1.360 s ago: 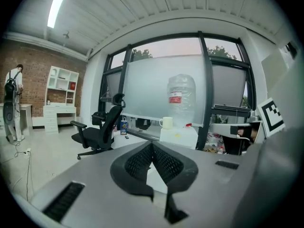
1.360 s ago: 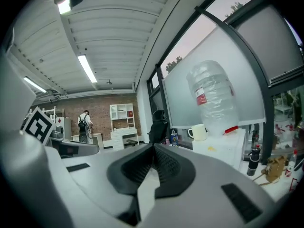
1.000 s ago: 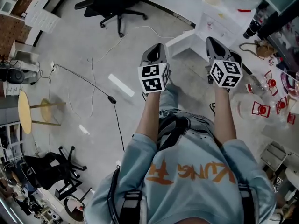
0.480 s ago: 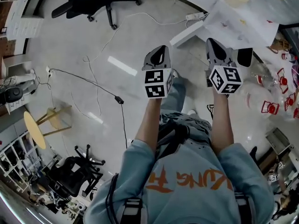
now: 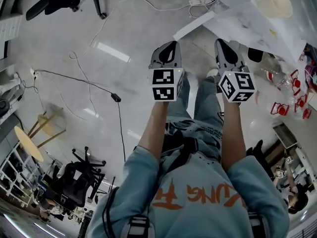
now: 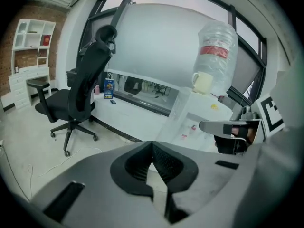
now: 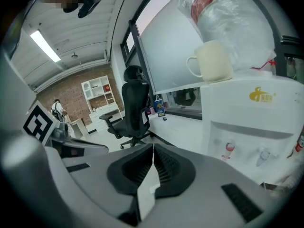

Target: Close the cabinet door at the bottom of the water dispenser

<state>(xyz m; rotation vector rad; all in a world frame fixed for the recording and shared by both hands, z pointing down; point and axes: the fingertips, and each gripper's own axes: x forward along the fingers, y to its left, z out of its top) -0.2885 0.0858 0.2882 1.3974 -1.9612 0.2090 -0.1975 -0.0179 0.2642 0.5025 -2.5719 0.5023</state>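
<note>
Both of our forearms reach forward over our knees in the head view, side by side. Each carries a tool with a marker cube on its back. The left hand-held gripper has its jaws pressed together. In its own view the ribbed pads meet at the tip with nothing between them. The right hand-held gripper is closed the same way and pinches nothing, its pads meeting along one line. Ahead of us stands the white water dispenser, with a clear bottle upended on top, a cream mug beside the bottle's neck and two small taps on its front. From the foot of the dispenser the cabinet door stands swung open. In the head view we see it as a white strip that juts out to the left over the grey floor. The left tool's tip lies near the door's free end in that view, and the right tool's tip lies near the dispenser's front. Neither touches the door. A black office chair stands well off to the left, and a black cable trails across the floor.
</note>
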